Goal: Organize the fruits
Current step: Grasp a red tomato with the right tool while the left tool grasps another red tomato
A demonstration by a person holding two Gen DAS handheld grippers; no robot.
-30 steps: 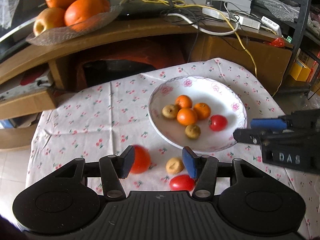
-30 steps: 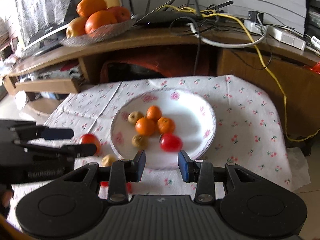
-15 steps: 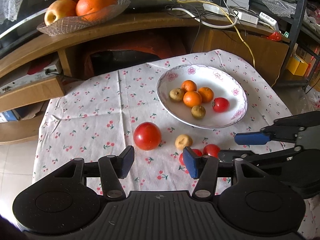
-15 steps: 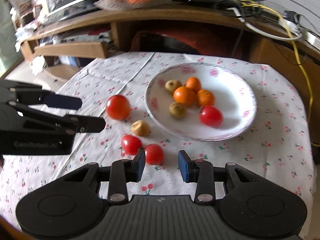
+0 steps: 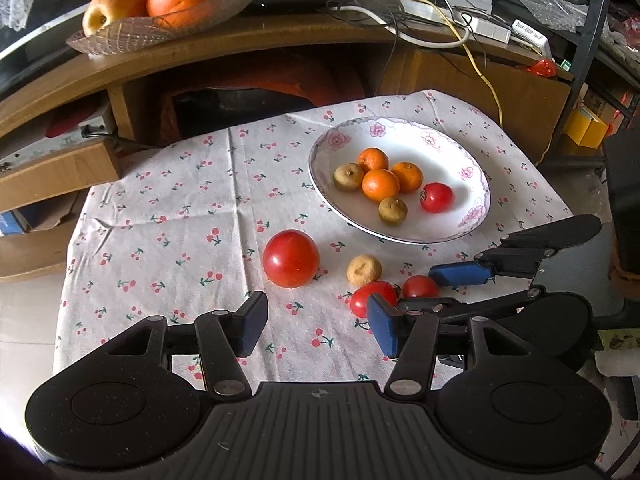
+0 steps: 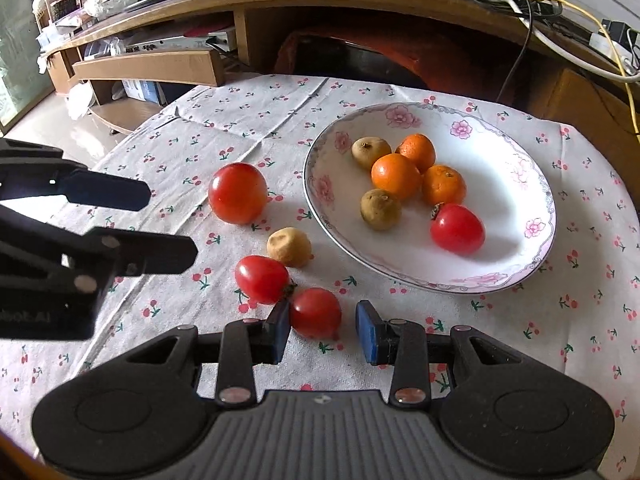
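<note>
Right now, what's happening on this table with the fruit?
A person is sorting fruit with two open hand-held grippers. The plate already holds three oranges, two brown fruits and a small tomato. Four pieces sit on the cloth: a big tomato, a brown fruit and two small tomatoes. The right hand-held gripper is low around the nearer small tomato, not yet closed. The left hand-held gripper hovers empty near the big tomato.

Left hand-held gripper [image 5: 316,322]: jaws spread wide, nothing between the blue pads, held low and angled forward. Right hand-held gripper [image 6: 323,326]: jaws parted, left pad [image 6: 280,330] touching or just beside a small red fruit, not clamped.
</note>
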